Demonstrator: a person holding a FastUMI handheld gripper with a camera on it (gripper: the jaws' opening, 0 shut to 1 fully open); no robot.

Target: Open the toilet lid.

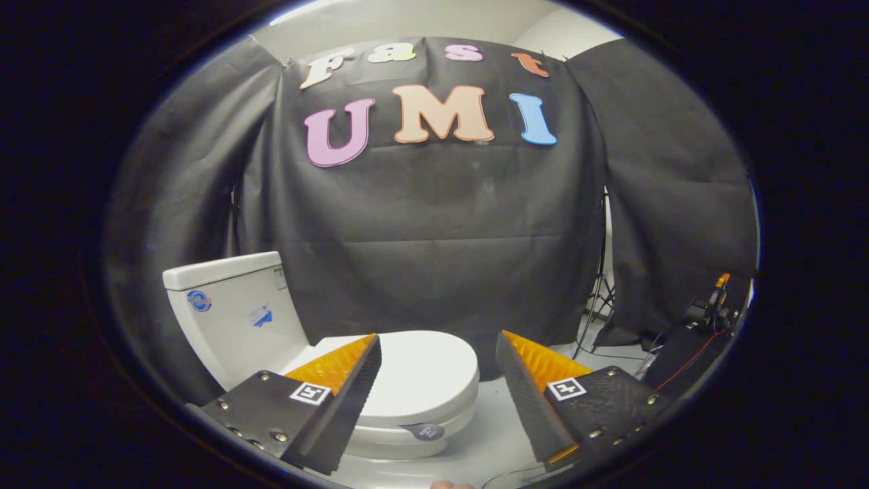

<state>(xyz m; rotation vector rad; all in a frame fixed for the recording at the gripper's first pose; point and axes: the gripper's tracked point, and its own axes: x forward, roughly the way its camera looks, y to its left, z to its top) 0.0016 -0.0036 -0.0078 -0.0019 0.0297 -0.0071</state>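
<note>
Hovering over the toilet (380, 380), the gripper (438, 346) holds its 2 fingers spread wide, with nothing between them but air and the view of what lies below. Neither finger touches anything.

The toilet lid (421, 373) lies flat and closed on the bowl, just ahead of and below the fingertips. Most of its round top shows in the gap between the fingers, while the left finger (339, 401) covers its near left part. A small dark tab (422, 431) sits at the lid's front rim, lower in the gap, closer to the left finger than to the right one. The tank (234, 312) stands upright beyond the left finger, at the far end of the lid, with 2 small stickers on its face.

The right finger (536, 401) hangs over bare pale floor (489, 435) beside the bowl, apart from the lid's edge. Beyond that finger, the legs of a light stand (597, 305) rise near the black cloth wall (434, 224), and farther out sit dark gear with an orange part (713, 305) and a thin red cable trailing on the floor. Nothing stands between the fingers and the lid.
</note>
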